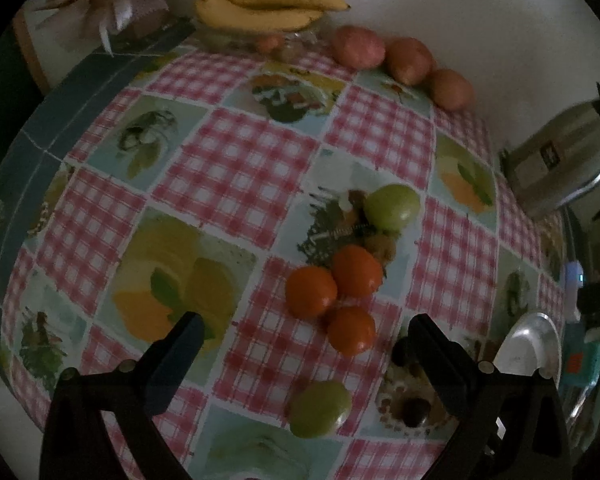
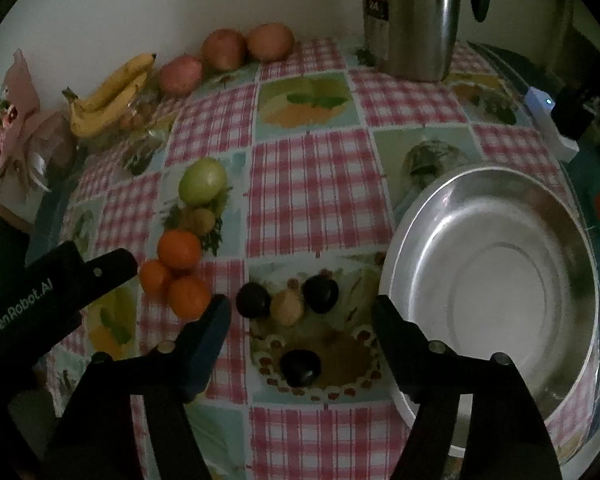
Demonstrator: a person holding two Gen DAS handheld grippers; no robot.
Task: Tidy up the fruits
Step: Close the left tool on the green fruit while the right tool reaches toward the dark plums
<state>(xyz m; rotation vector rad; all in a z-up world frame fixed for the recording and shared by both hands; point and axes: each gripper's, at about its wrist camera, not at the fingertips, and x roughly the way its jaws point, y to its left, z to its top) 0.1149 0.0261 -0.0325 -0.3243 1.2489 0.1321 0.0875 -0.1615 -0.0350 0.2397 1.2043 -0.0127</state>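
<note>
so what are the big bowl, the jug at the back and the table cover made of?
Bowl: metal, probably stainless steel, shiny with bright reflections.
Jug: brushed metal, likely steel, with a vertical sheen and dark handle.
Table cover: looks like printed plastic or oilcloth, smooth and flat; woven fabric is possible.

The left gripper point(image 1: 304, 330) at the bottom of its frame is matte black, with two wedge-shaped fingers point(image 1: 182, 346) whose inner faces look dark blue. Small round silver screws sit on its arms. The right gripper point(image 2: 302, 316) looks the same. At the left edge of the right view, the other gripper's black body bears pale lettering "GenRobot.AI".
</note>
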